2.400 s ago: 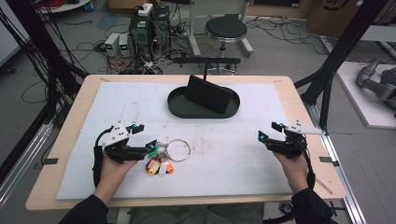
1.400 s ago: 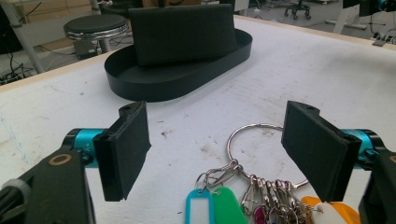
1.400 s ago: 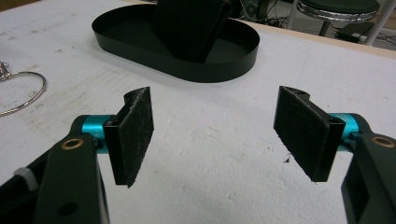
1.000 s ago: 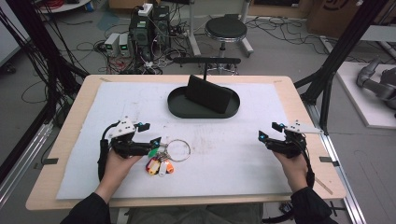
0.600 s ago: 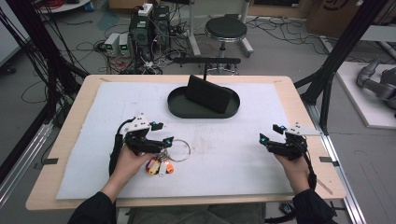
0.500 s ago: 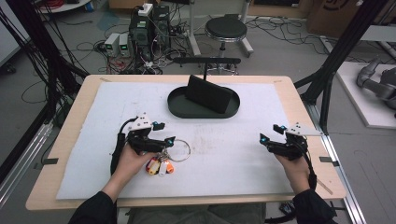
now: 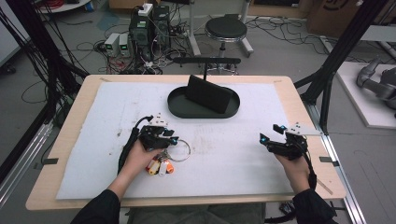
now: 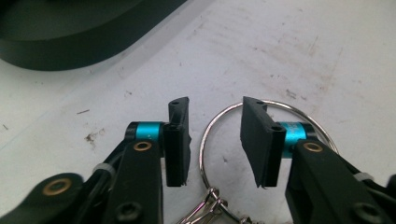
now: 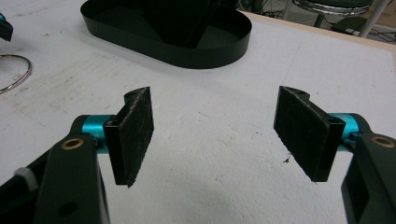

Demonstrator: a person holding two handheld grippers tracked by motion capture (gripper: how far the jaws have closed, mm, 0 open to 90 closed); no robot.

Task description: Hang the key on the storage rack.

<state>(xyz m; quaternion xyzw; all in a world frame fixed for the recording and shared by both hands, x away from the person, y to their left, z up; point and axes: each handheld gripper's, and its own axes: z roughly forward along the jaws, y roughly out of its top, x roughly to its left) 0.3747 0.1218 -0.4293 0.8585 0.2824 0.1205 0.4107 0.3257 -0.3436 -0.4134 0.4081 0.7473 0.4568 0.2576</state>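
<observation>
Metal key ring [image 8: 261,140] partly hidden behind fingers [image 8: 177,144].

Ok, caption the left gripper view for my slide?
Left gripper jaws closing around key ring wire on white mat, not yet pinching.

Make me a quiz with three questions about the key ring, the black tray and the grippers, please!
1. Where is the key ring?
A. in the black tray
B. on the white mat, at the left hand-held gripper
C. on the floor

2. How many black trays are on the table?
A. one
B. two
C. three

3. How are the right hand-held gripper jaws?
A. wide open, nothing between
C. clamped on the ring
B. holding a tag

Answers:
1 B: the ring's wire lies on the white mat between the left hand-held gripper pads.
2 A: just one oval tray.
3 A: bare mat shows between its pads.
</observation>
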